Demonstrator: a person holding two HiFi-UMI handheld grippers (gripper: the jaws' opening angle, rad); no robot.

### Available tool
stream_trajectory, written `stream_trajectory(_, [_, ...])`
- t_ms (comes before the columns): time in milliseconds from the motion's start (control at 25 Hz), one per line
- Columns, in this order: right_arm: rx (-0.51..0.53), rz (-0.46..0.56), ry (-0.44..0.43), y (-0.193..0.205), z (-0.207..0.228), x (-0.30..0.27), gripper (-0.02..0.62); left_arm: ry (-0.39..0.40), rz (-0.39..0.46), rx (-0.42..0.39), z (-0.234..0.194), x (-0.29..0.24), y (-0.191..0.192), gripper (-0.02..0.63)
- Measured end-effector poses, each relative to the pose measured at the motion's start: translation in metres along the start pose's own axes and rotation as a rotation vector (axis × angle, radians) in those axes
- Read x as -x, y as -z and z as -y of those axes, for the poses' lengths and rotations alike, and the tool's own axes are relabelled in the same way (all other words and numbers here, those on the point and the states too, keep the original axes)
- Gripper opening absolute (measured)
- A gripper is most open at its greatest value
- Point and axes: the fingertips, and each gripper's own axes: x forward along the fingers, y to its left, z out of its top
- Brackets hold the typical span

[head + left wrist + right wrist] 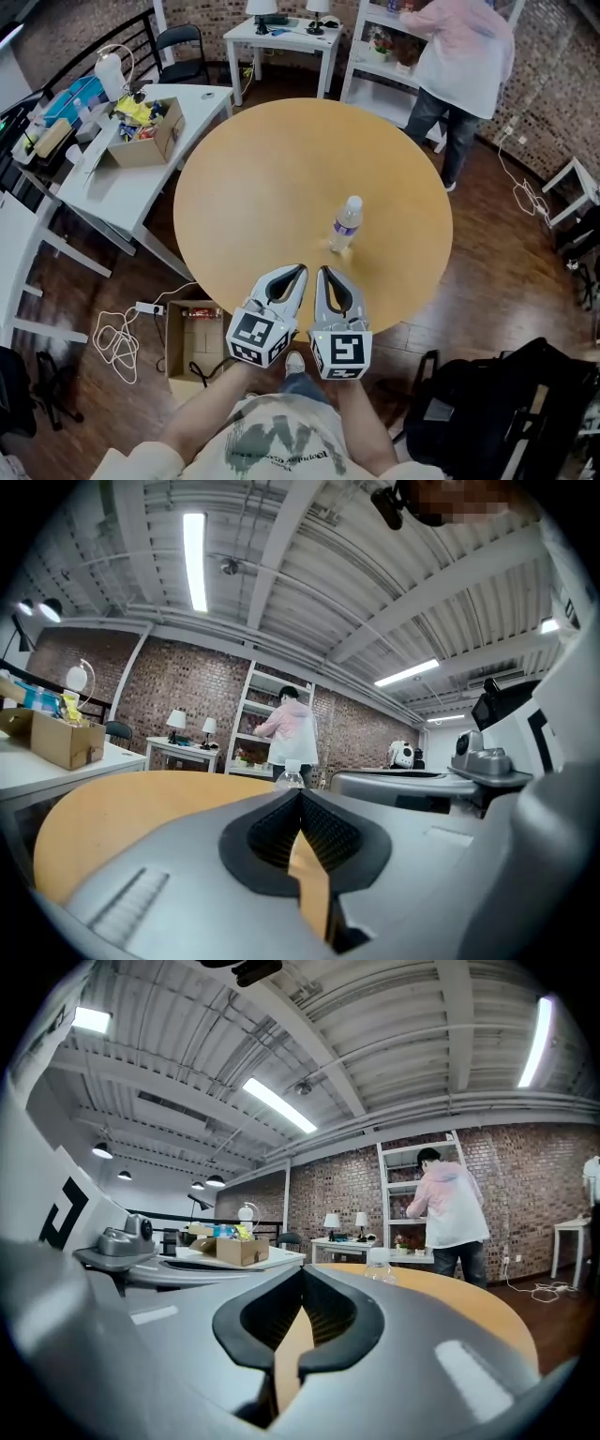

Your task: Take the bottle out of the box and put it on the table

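The person is holding the left gripper [298, 274] and the right gripper [323, 275] side by side just ahead of the body, both pointing forward and about level, each with jaws closed together on nothing, forearms [200, 424] reaching out behind them.

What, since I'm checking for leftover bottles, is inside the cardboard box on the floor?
The cardboard box holds a small reddish item at its far end and a dark cord near the front; nothing else shows. The left claw hides its near right corner.
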Motion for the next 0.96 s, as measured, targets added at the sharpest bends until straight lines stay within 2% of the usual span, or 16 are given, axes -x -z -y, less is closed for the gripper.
stream_trajectory(160, [0.016, 0.003, -0.011, -0.008, -0.018, 0.013, 0.0, 0.009, 0.028, 0.005, 0.006, 0.019, -0.01, -0.009])
stream_trajectory(360, [0.028, 0.008, -0.013, -0.011, -0.03, 0.027, 0.0, 0.019, 0.054, -0.026, 0.015, 0.038, -0.018, -0.009])
stream_trajectory(960, [0.041, 0.007, -0.006, -0.014, -0.051, 0.056, 0.0, 0.028, 0.07, -0.017, 0.025, 0.071, -0.017, -0.011])
